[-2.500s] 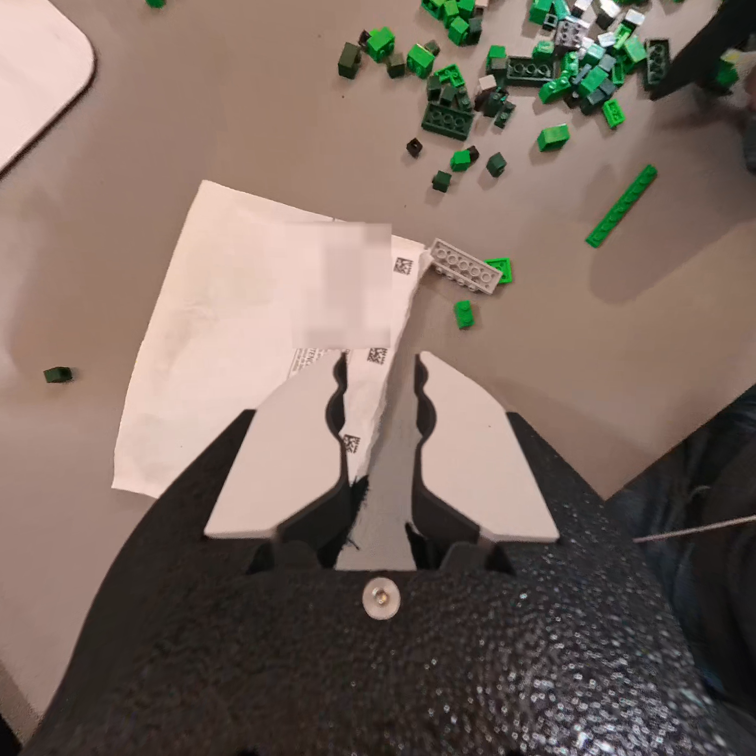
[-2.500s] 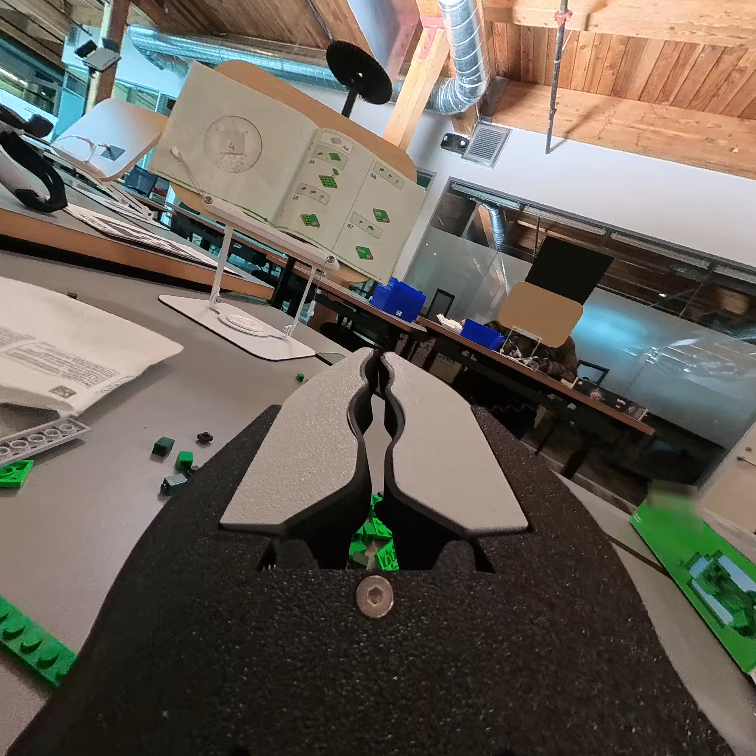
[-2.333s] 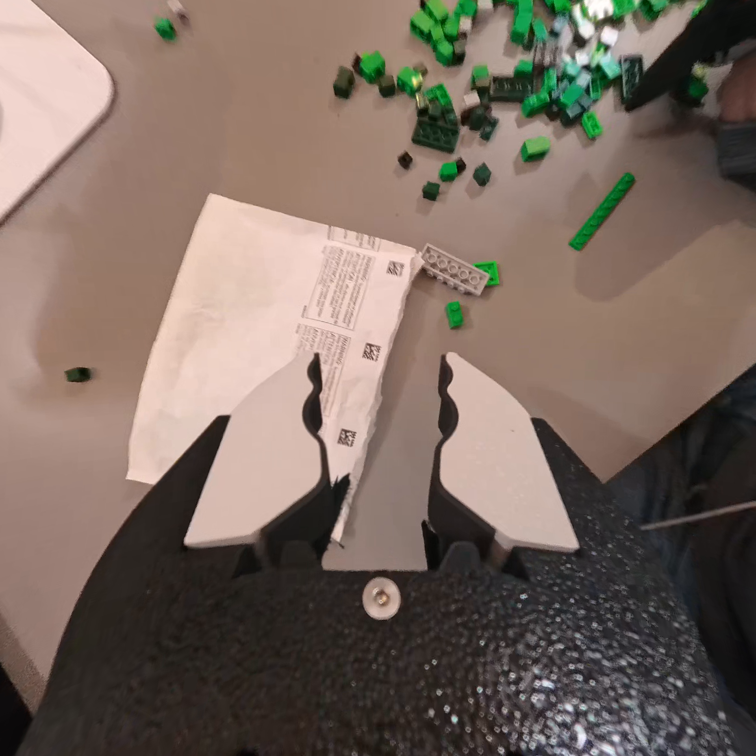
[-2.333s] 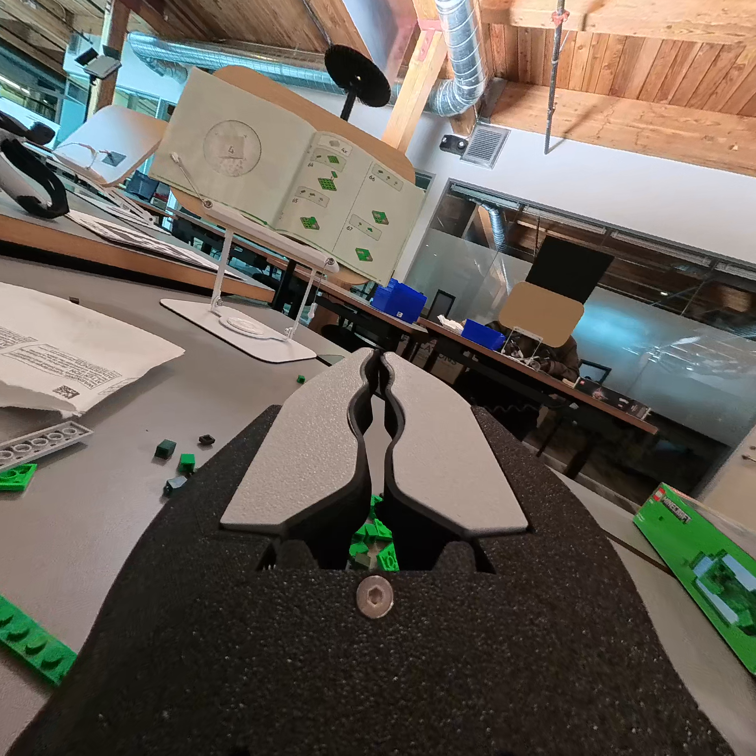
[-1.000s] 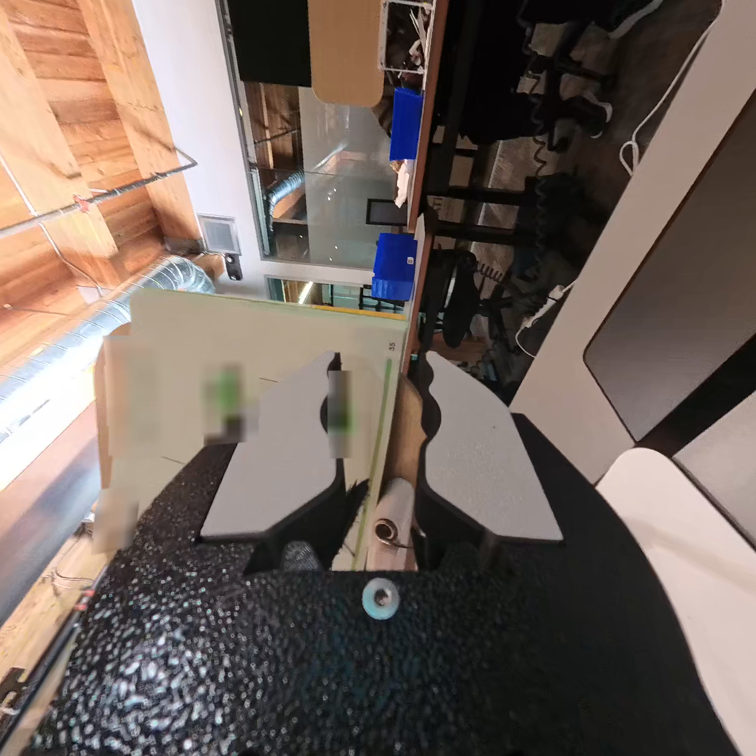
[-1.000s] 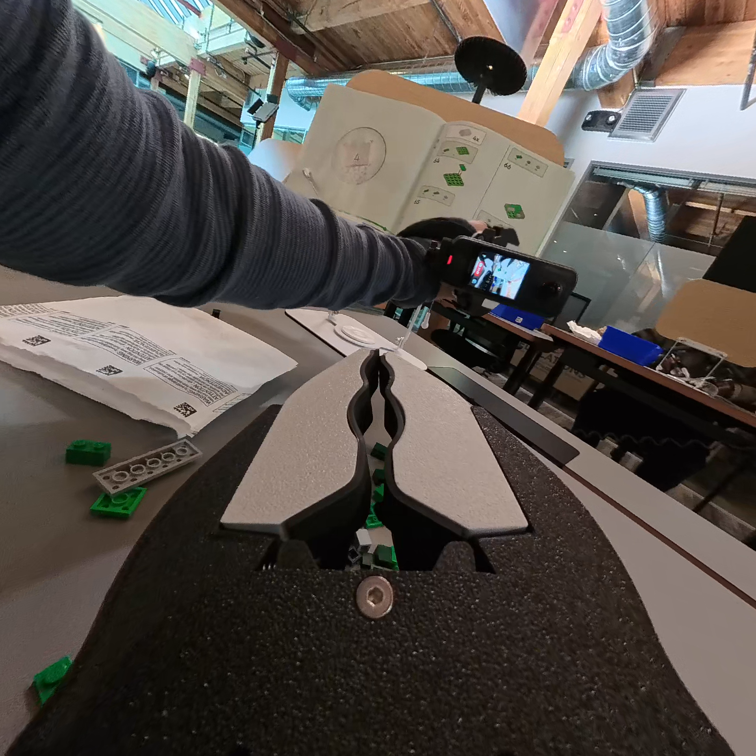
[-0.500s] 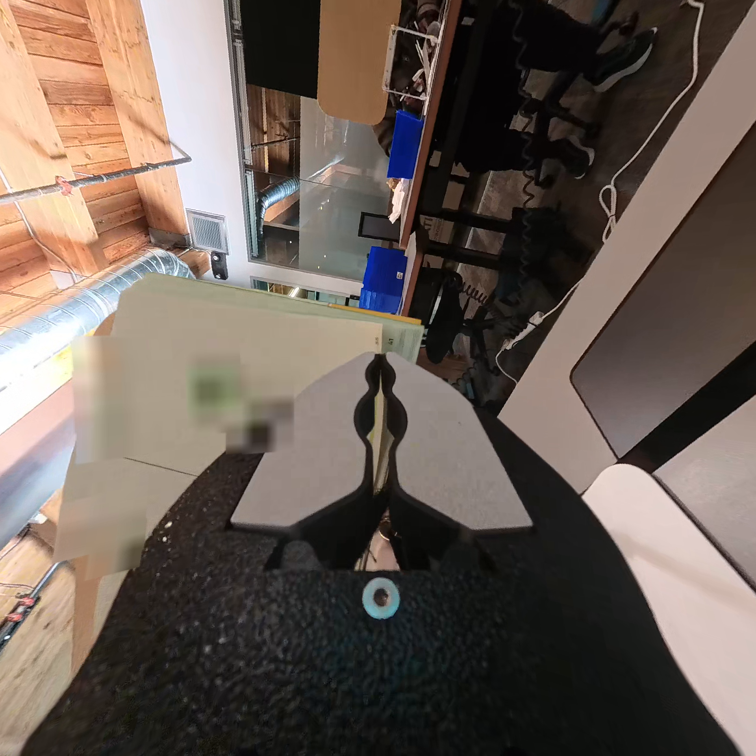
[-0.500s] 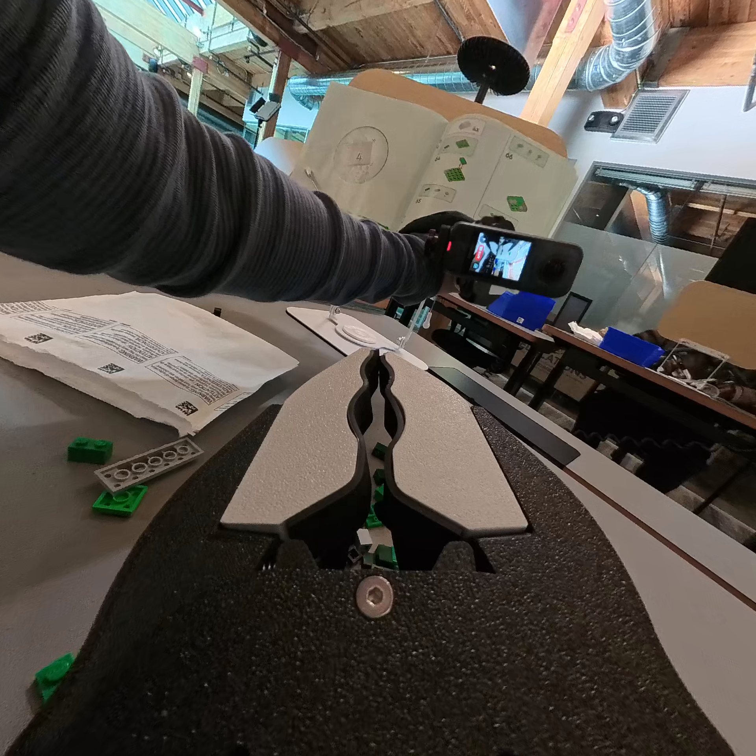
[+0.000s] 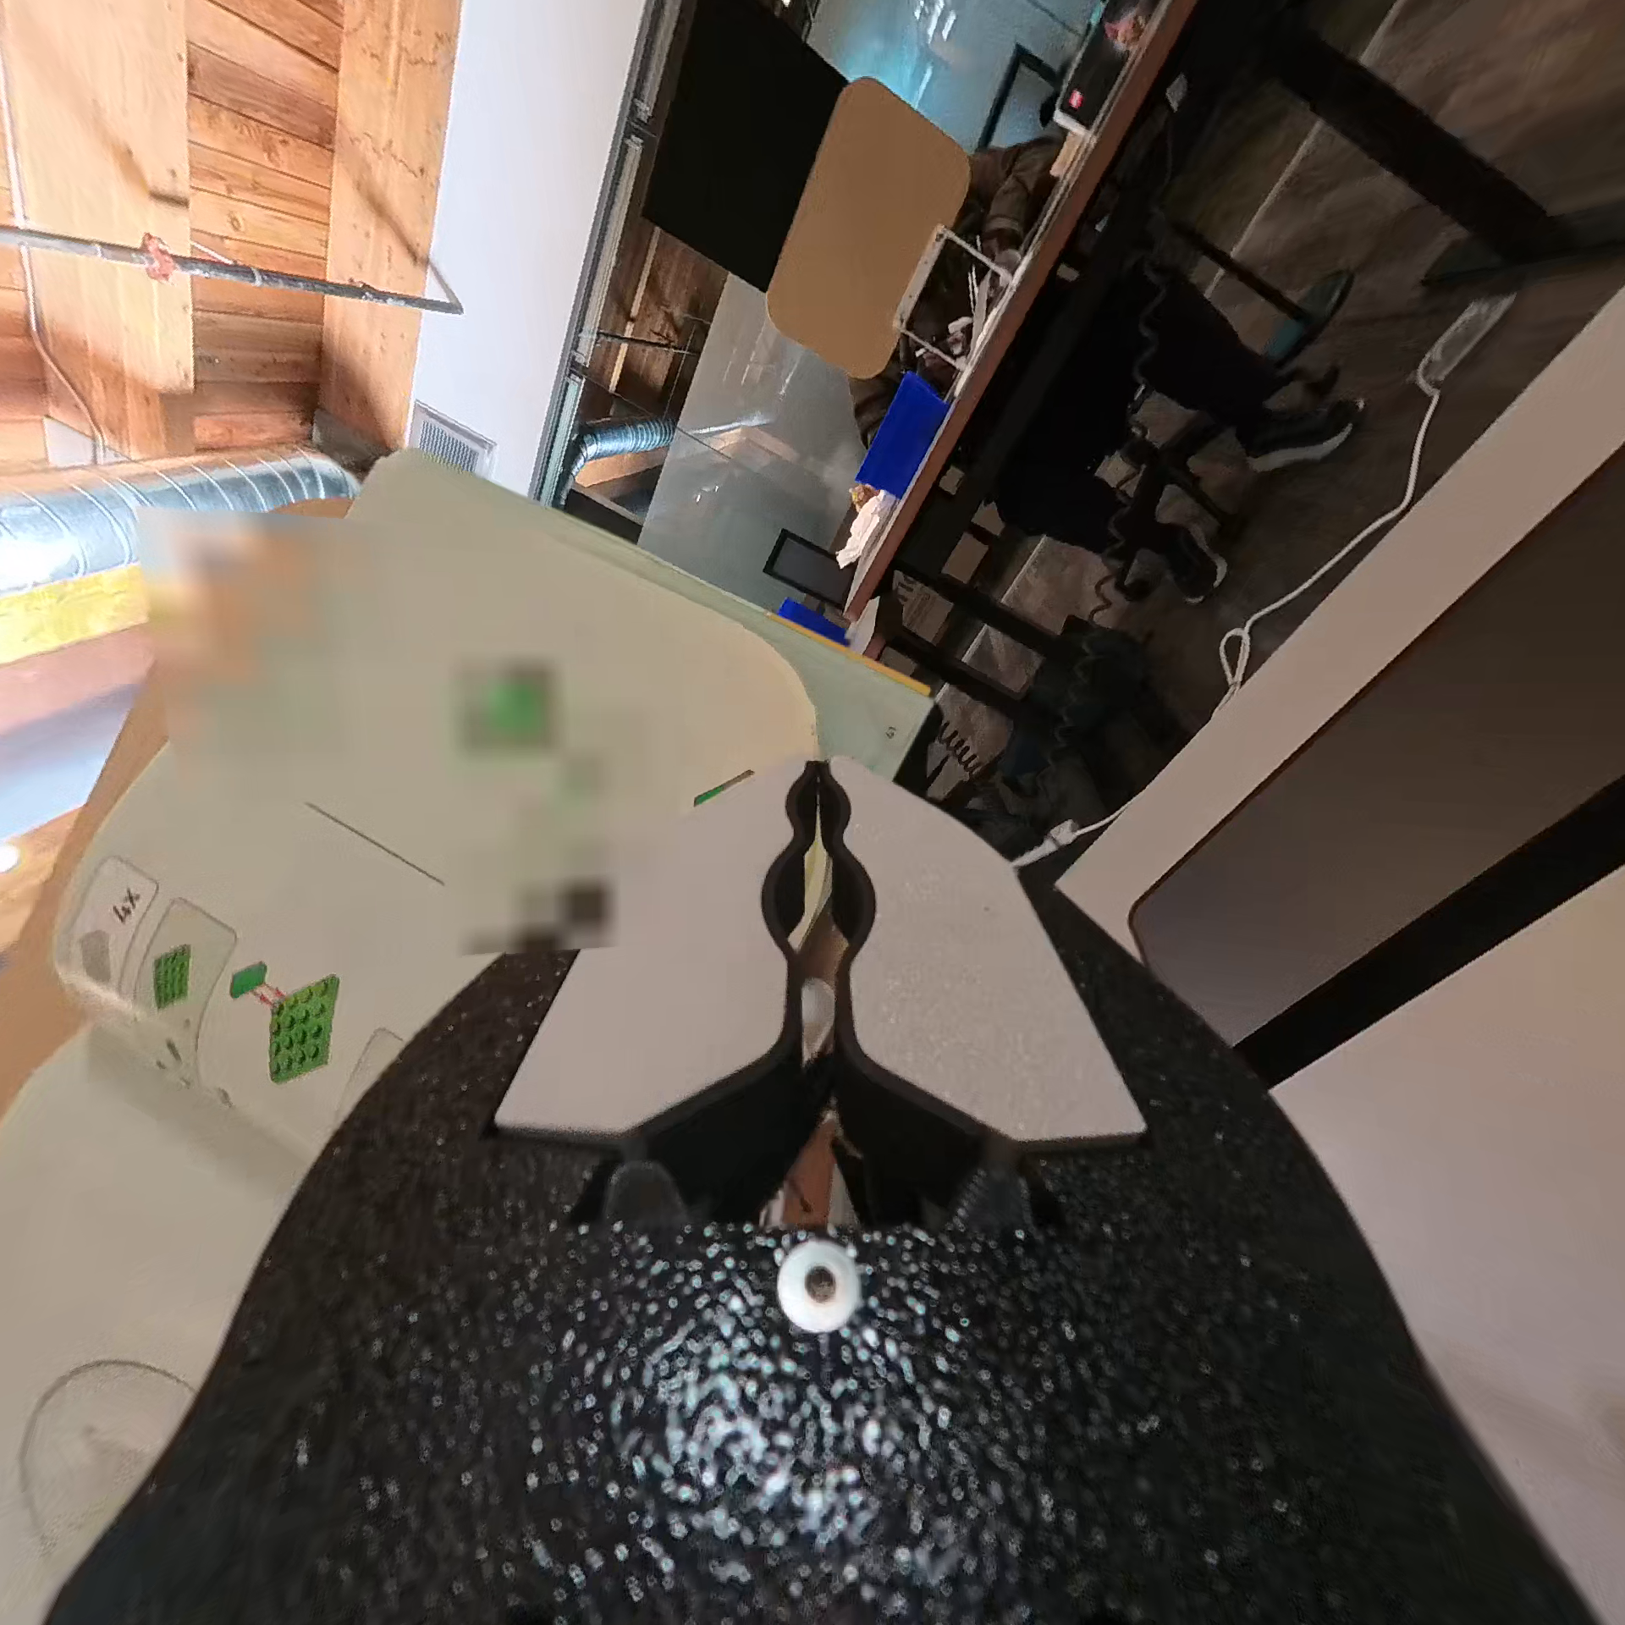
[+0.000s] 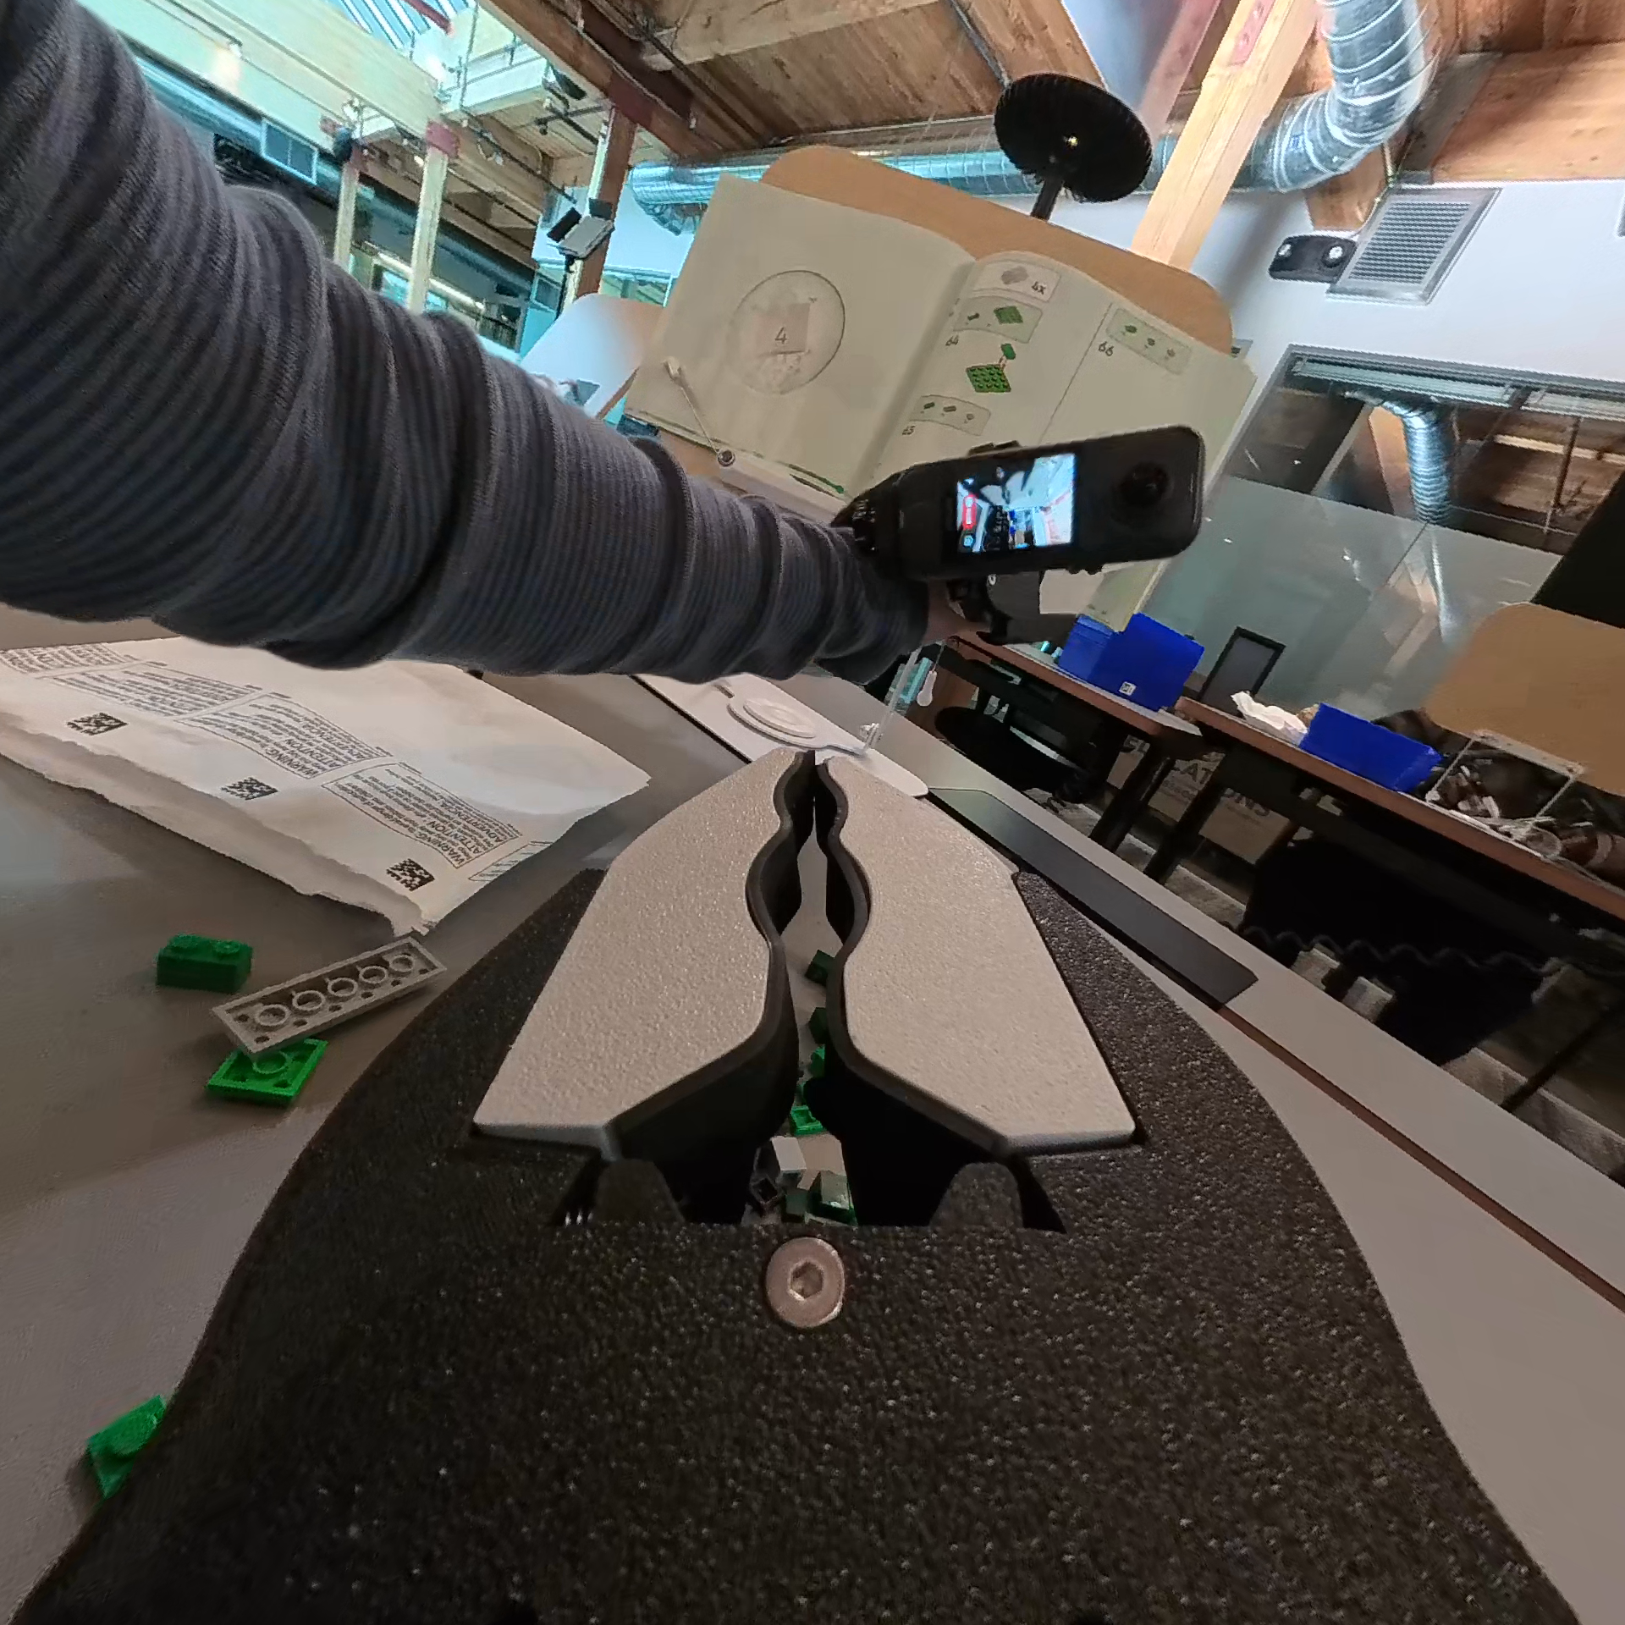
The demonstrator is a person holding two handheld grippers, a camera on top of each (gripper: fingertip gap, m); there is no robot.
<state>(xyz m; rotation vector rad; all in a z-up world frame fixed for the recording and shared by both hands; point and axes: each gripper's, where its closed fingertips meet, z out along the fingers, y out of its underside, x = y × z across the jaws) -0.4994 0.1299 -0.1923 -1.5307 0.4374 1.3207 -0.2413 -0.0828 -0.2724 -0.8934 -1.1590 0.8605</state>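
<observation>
My left gripper (image 9: 818, 778) is shut on the edge of a page of the open instruction booklet (image 9: 396, 791). The page curls away from the pages under it. The booklet (image 10: 835, 352) stands on a book stand at the far side of the grey table (image 10: 105, 1143). In the right wrist view a grey sleeve (image 10: 352, 492) reaches across to it, with the left gripper's camera (image 10: 1038, 514) at its end. My right gripper (image 10: 811, 769) is shut and holds nothing. It hovers low over several green bricks (image 10: 805, 1117).
A torn white paper bag (image 10: 308, 765) lies at the left. Near it are a grey studded plate (image 10: 330, 1002), a green brick (image 10: 204, 963) and a green plate (image 10: 264, 1074). The stand's white base (image 10: 791, 717) sits ahead. Other tables with blue bins (image 10: 1134, 659) stand beyond. One gripper's finger ends stand about 35 cm off the other's. To the green plate (image 10: 264, 1074): right tips about 15 cm, left tips about 45 cm.
My left gripper left the table, rose to the booklet, closed on a page edge and has drawn the page sideways. My right gripper stays shut over the bricks.
</observation>
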